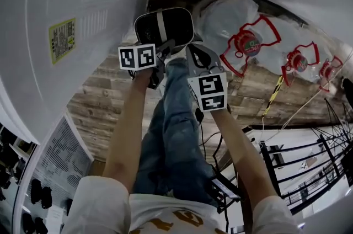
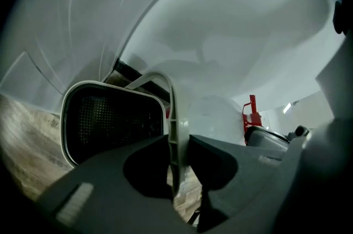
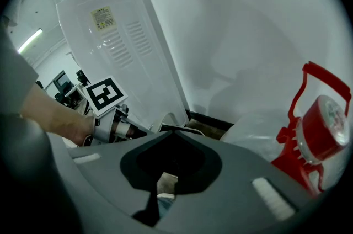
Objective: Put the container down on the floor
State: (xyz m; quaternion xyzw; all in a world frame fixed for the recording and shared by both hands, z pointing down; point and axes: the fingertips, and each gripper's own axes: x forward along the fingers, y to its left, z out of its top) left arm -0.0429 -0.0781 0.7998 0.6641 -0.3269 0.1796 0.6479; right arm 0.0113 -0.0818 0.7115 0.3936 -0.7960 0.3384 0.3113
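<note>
A black container (image 1: 164,26) with a white rim and a pale band handle (image 1: 161,22) sits low over the wooden floor (image 1: 105,100), between the white dispenser and a water bottle. Whether it touches the floor cannot be told. My left gripper (image 1: 165,48) is shut on the handle. In the left gripper view the handle (image 2: 172,117) stands upright between the jaws of the left gripper (image 2: 175,142), and the container's dark mesh inside (image 2: 110,122) is to the left. My right gripper (image 1: 191,48) hovers just right of the container, shut on nothing. The right gripper (image 3: 172,133) shows its jaws closed together.
The white water dispenser (image 1: 60,34) stands at the left. Large water bottles with red handles (image 1: 251,42) (image 1: 298,62) lie along the wall to the right, one close in the right gripper view (image 3: 322,133). A black wire rack (image 1: 309,172) is at lower right.
</note>
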